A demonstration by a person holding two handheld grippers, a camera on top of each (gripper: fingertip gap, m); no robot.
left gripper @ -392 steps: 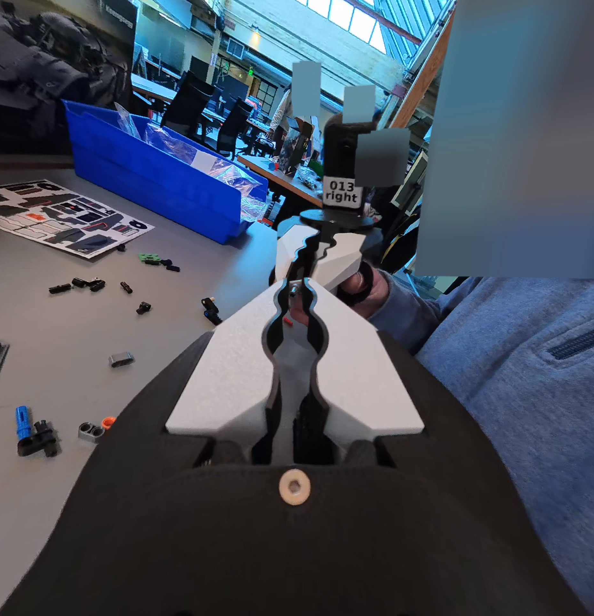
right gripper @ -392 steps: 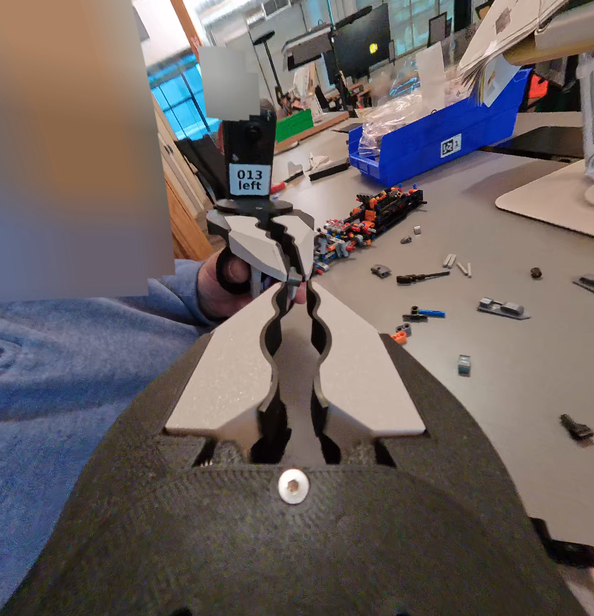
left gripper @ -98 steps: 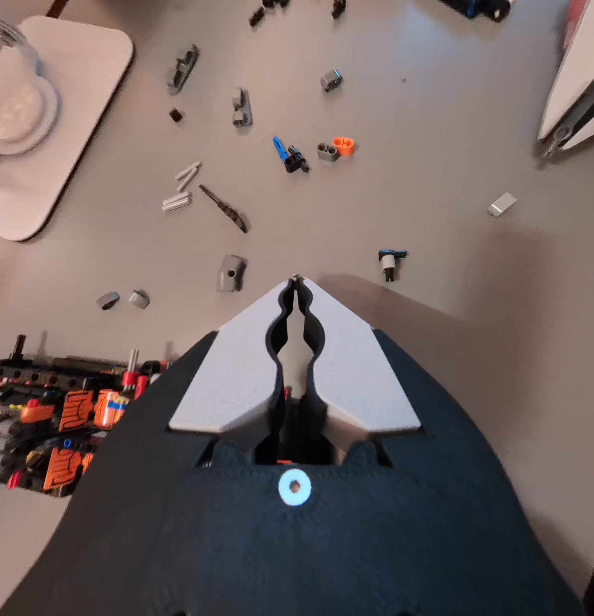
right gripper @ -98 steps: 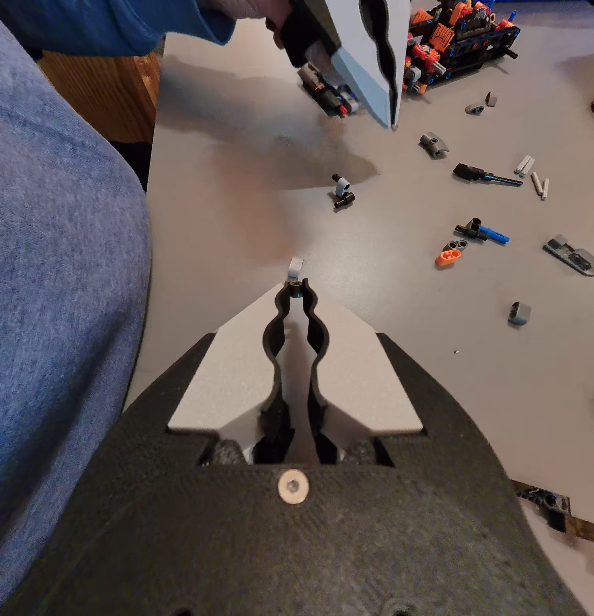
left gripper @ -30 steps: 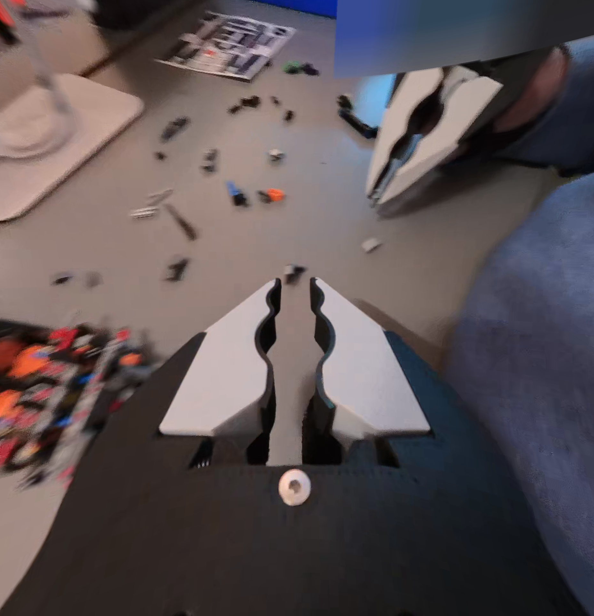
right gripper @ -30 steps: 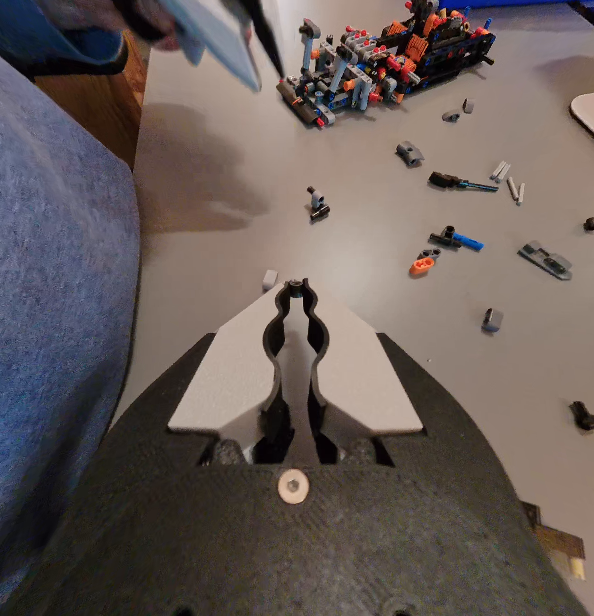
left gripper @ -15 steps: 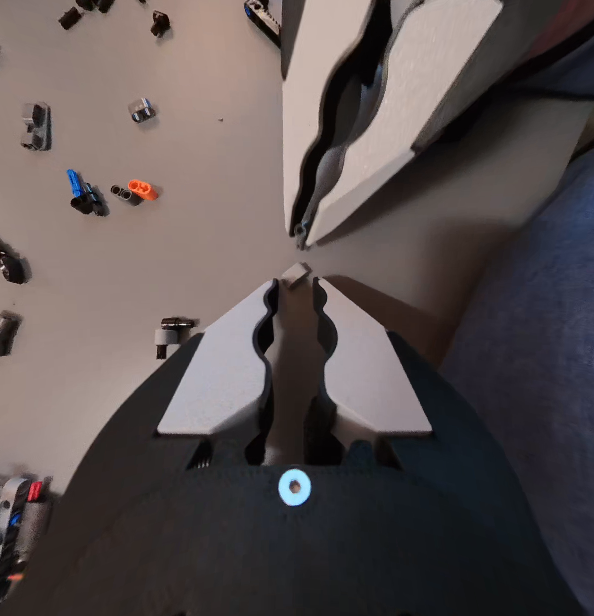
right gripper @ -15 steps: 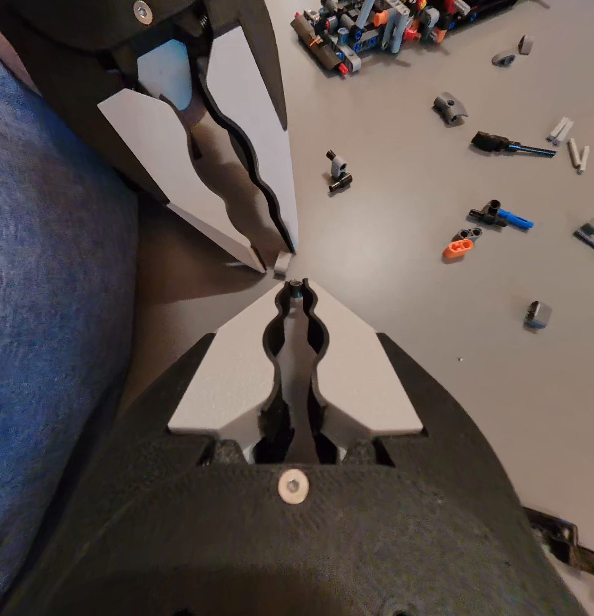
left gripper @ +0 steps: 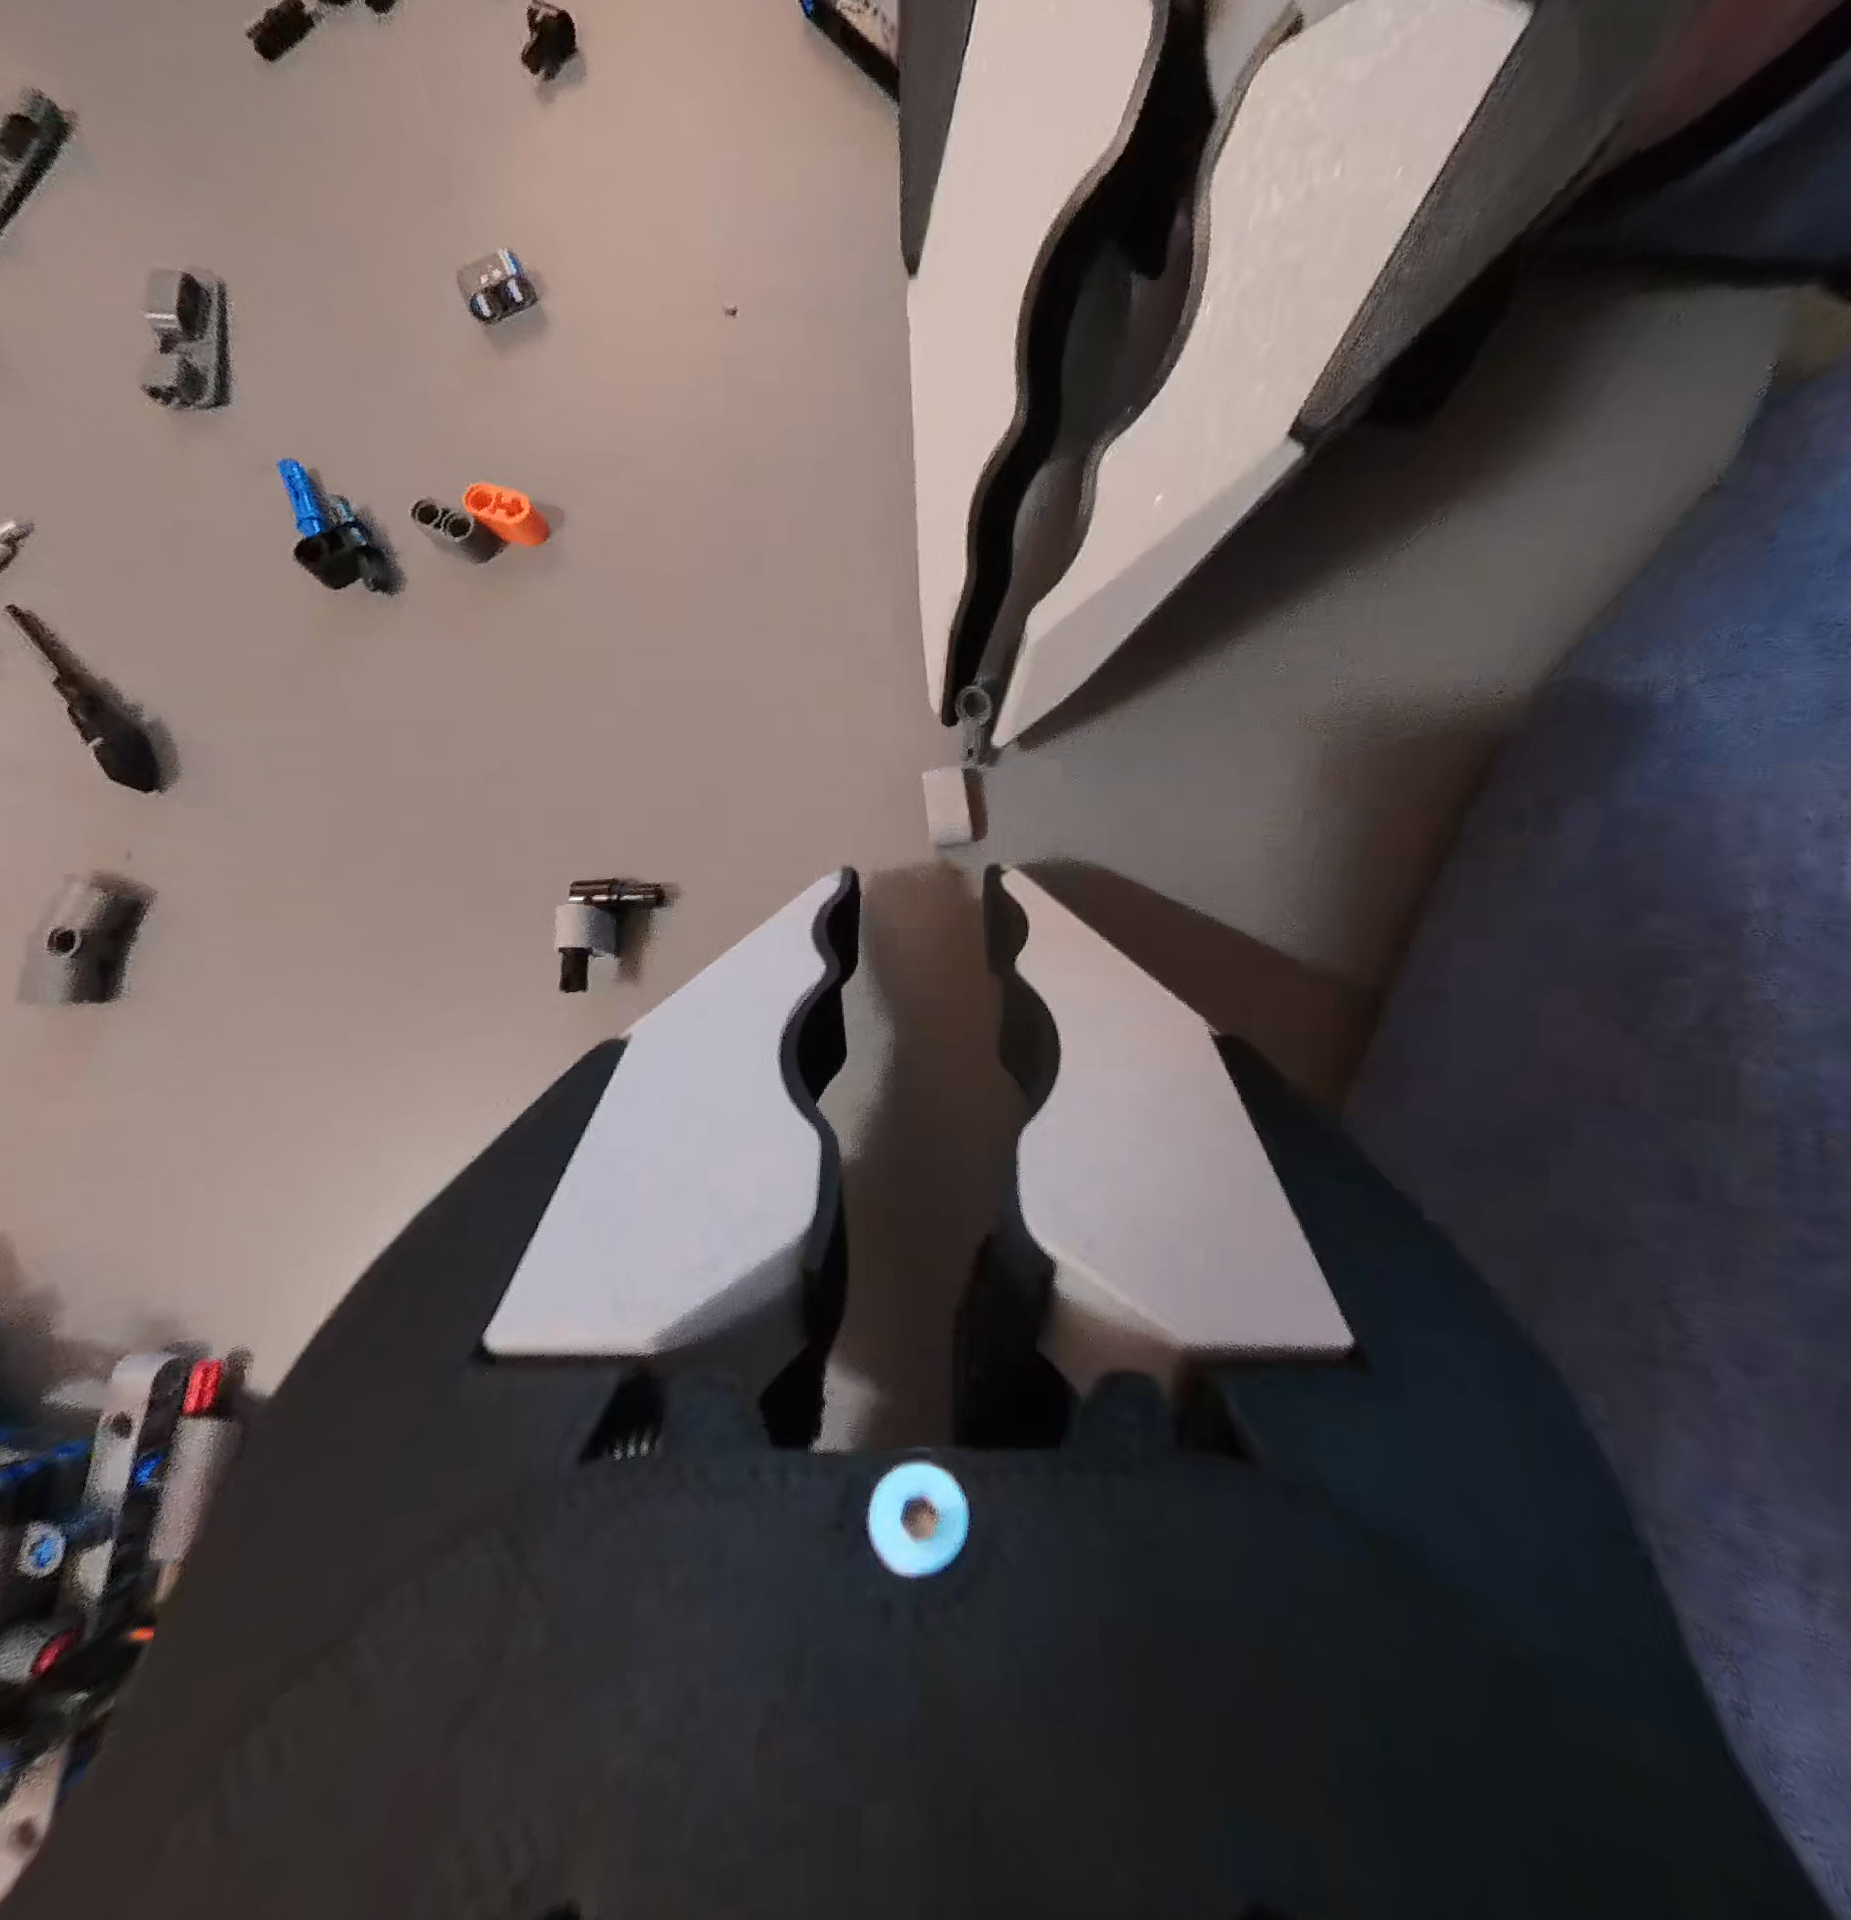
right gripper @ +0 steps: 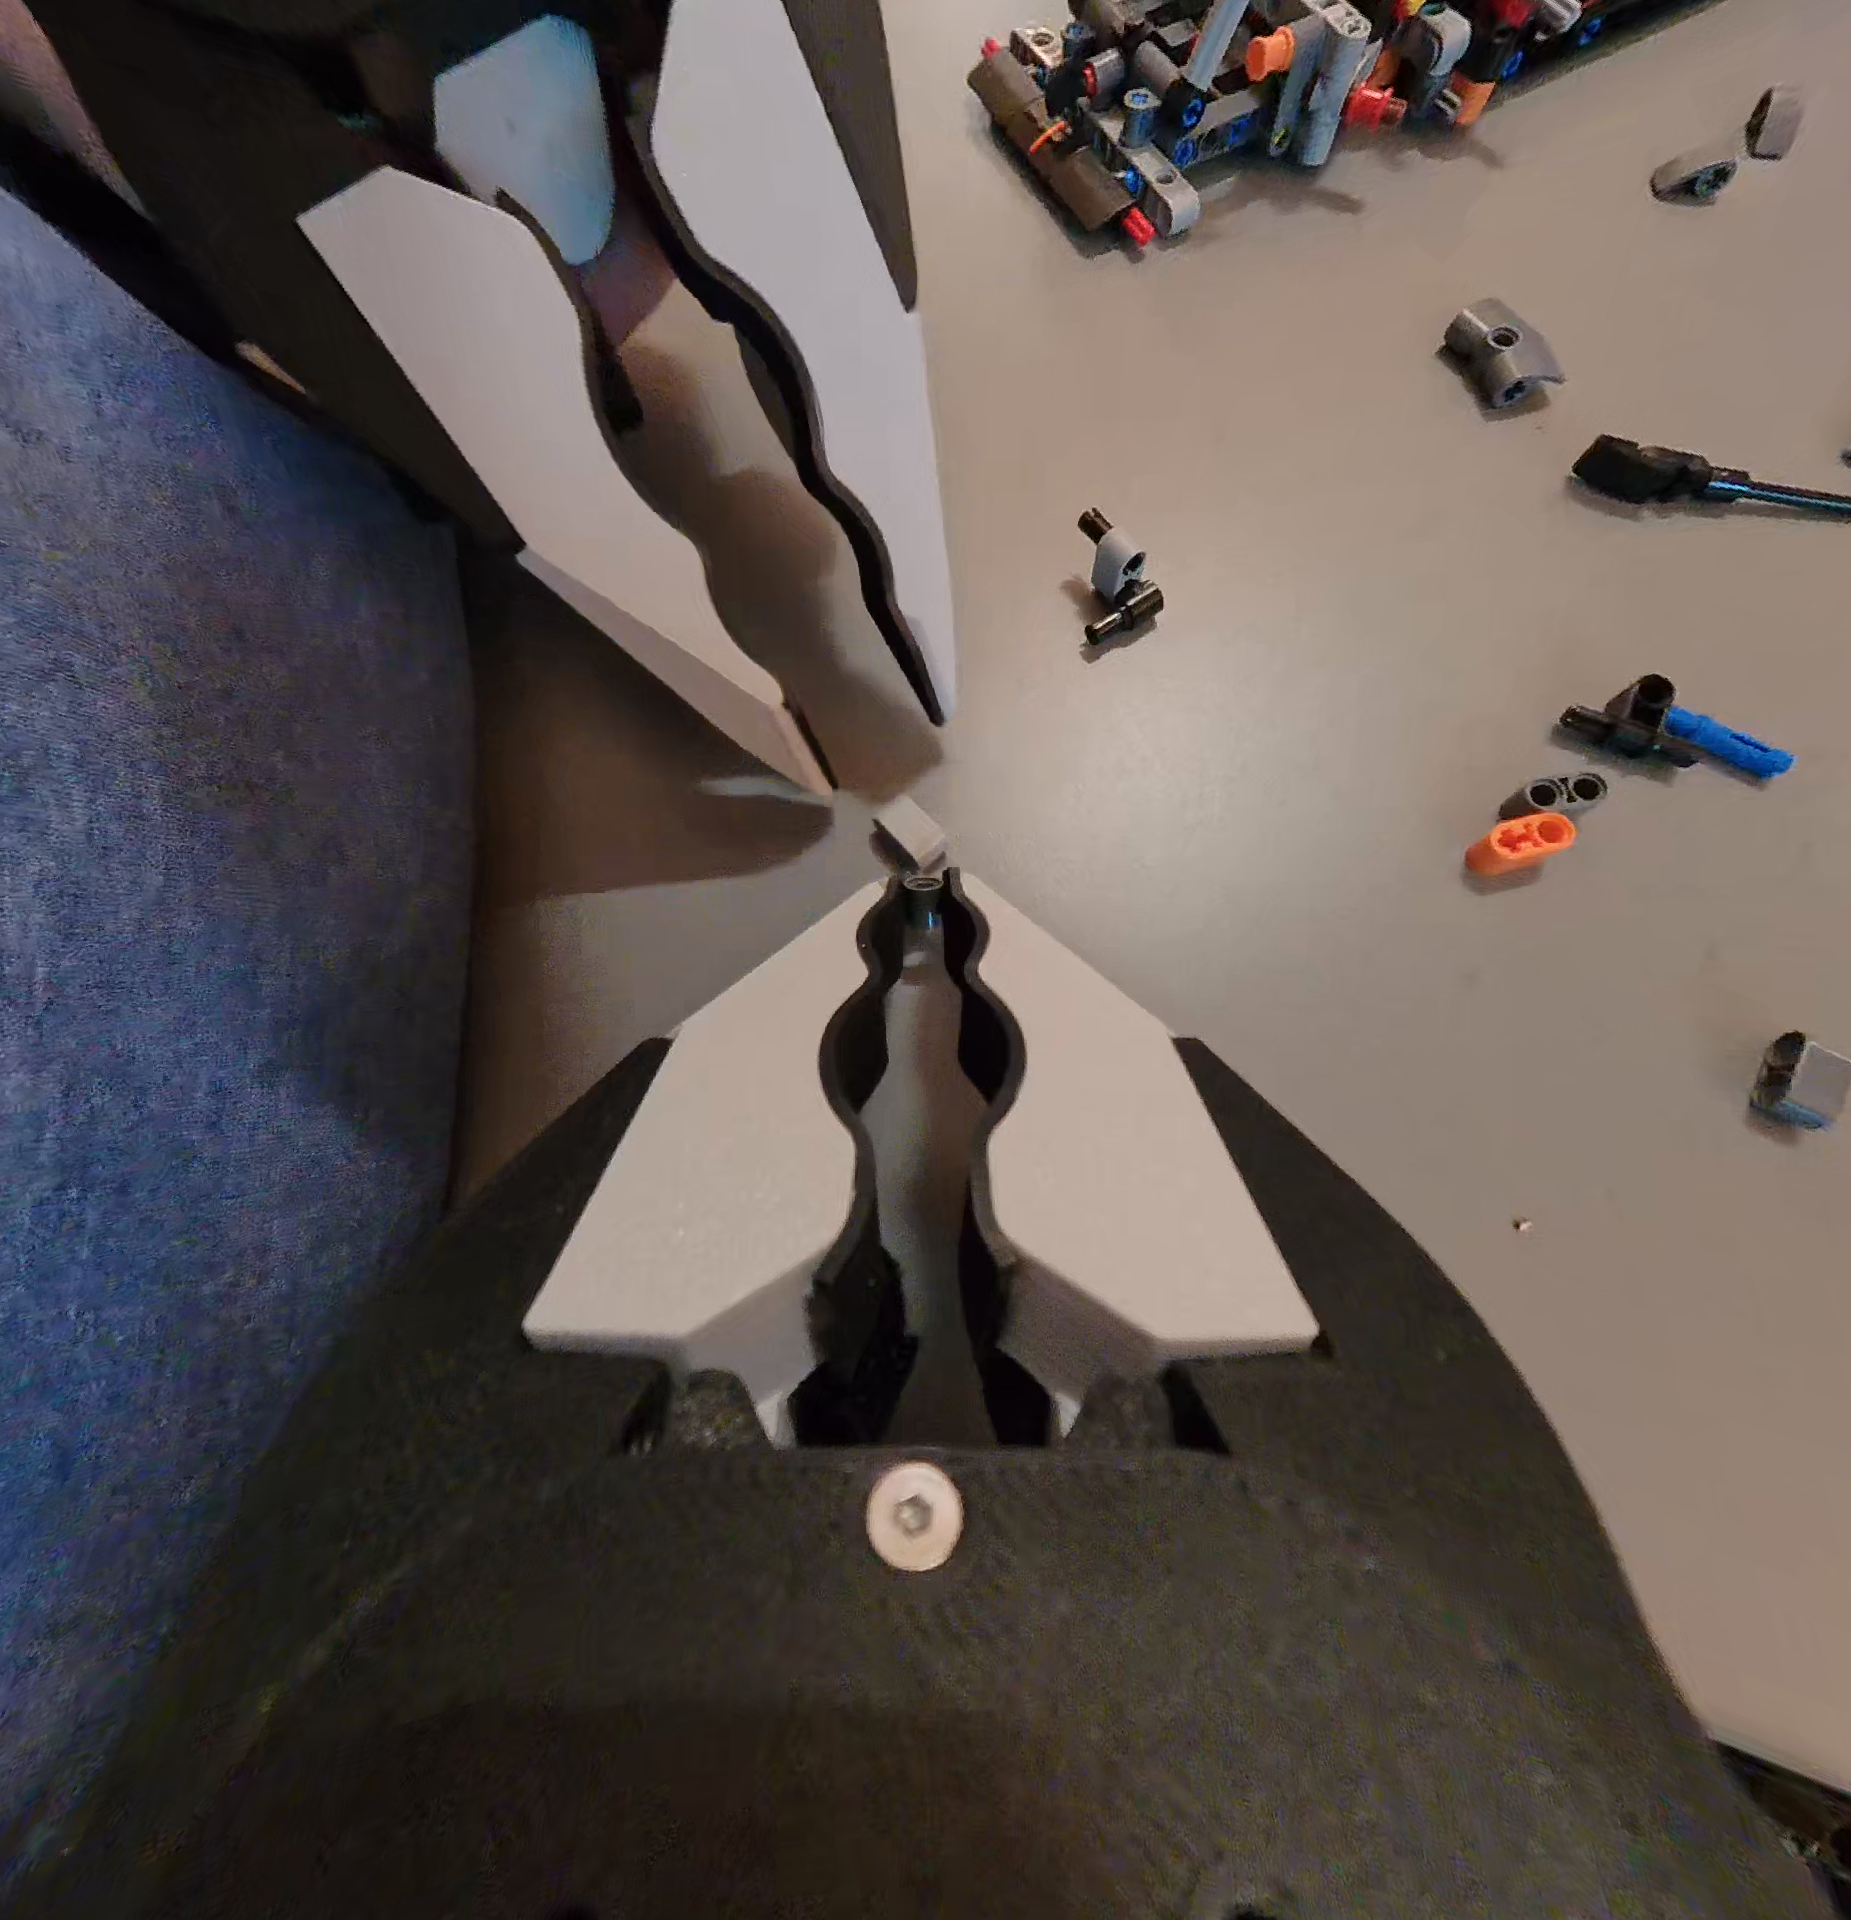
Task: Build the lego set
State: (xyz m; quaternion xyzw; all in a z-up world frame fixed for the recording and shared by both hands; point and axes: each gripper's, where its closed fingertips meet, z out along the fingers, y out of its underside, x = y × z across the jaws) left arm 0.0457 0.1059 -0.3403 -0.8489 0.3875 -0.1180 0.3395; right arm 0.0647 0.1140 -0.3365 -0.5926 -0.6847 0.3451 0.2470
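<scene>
Just beyond my left fingertips, at twelve o'clock in the left wrist view, the small grey piece (left gripper: 950, 803) lies on the surface (left gripper: 630, 727), close to the near edge. My left hand-held gripper (left gripper: 921, 883) is released, jaws spread just short of it. My right hand-held gripper (right gripper: 923, 891) is clenched on a small black pin (right gripper: 921, 900) whose tip nearly touches the piece. I judge the step is seating that pin, so I'd straddle the piece squarely, close gently so it doesn't skid, then press the pin straight along the hole. At ten o'clock sits an orange connector (left gripper: 505, 514); the partly built model (right gripper: 1305, 94) waits at one o'clock in the right view.
</scene>
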